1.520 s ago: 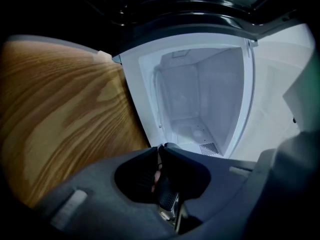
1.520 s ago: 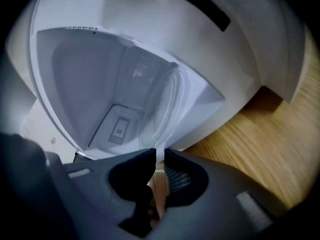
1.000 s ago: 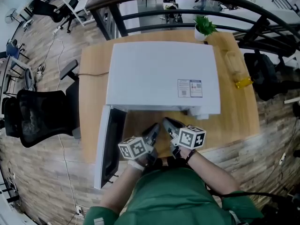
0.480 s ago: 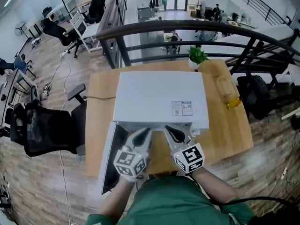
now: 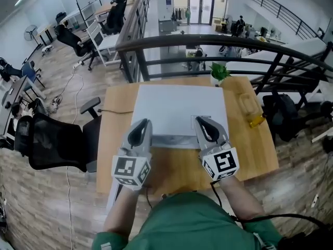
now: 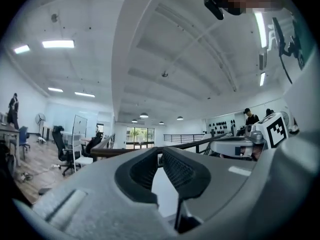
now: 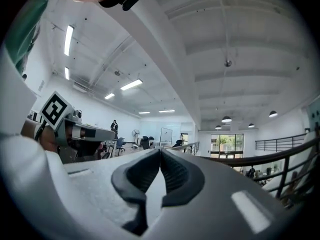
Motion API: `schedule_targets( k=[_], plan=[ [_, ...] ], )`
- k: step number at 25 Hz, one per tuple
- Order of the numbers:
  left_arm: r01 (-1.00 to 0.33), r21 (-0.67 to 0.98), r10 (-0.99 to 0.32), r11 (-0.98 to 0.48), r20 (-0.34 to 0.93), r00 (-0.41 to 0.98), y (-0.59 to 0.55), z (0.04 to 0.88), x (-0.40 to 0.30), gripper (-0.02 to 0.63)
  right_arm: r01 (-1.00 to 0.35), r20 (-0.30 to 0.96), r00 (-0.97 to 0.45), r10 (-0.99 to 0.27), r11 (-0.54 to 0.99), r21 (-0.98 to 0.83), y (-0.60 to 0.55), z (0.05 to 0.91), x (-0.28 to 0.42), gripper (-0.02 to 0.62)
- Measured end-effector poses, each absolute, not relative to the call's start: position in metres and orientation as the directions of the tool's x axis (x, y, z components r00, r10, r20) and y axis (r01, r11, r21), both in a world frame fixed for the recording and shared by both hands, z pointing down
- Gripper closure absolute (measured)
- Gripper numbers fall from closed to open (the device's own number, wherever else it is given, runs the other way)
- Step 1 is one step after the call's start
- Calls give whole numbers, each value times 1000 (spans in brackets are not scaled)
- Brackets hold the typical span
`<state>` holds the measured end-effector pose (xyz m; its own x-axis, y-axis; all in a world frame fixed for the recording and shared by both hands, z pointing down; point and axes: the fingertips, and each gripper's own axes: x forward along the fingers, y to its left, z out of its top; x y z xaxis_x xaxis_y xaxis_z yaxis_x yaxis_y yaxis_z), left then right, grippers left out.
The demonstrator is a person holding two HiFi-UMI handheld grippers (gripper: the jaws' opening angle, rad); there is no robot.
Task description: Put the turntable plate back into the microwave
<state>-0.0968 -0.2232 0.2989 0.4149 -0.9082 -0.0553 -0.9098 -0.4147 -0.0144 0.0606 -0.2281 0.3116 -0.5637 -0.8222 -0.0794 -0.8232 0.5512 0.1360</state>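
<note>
Left gripper [image 5: 141, 125] and right gripper [image 5: 204, 123]: both clenched on nothing
Held level, side by side above the front edge of the white microwave [image 5: 177, 105] on the wooden table [image 5: 250, 150]; turntable plate in no view; the cavity it belongs in lies below and ahead, hidden under the casing, equally near either gripper

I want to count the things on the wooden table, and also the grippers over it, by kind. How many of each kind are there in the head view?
microwave: 1
potted plant: 1
clear item with a yellow end: 1
grippers: 2 (left gripper, right gripper)
Total: 5
</note>
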Motion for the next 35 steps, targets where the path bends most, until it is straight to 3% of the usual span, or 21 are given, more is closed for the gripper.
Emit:
schedule_targets(
  k=[6, 35],
  plan=[
    [-920, -40, -912, -390, -120, 392, -209, 275, -95, 572, -835, -109, -542, -833, 519, 183, -220, 296, 68, 588],
    [-930, -39, -924, -366, -103, 368, -219, 289, -104, 574, -840, -129, -523, -843, 483, 245, -226, 294, 67, 591]
  ],
)
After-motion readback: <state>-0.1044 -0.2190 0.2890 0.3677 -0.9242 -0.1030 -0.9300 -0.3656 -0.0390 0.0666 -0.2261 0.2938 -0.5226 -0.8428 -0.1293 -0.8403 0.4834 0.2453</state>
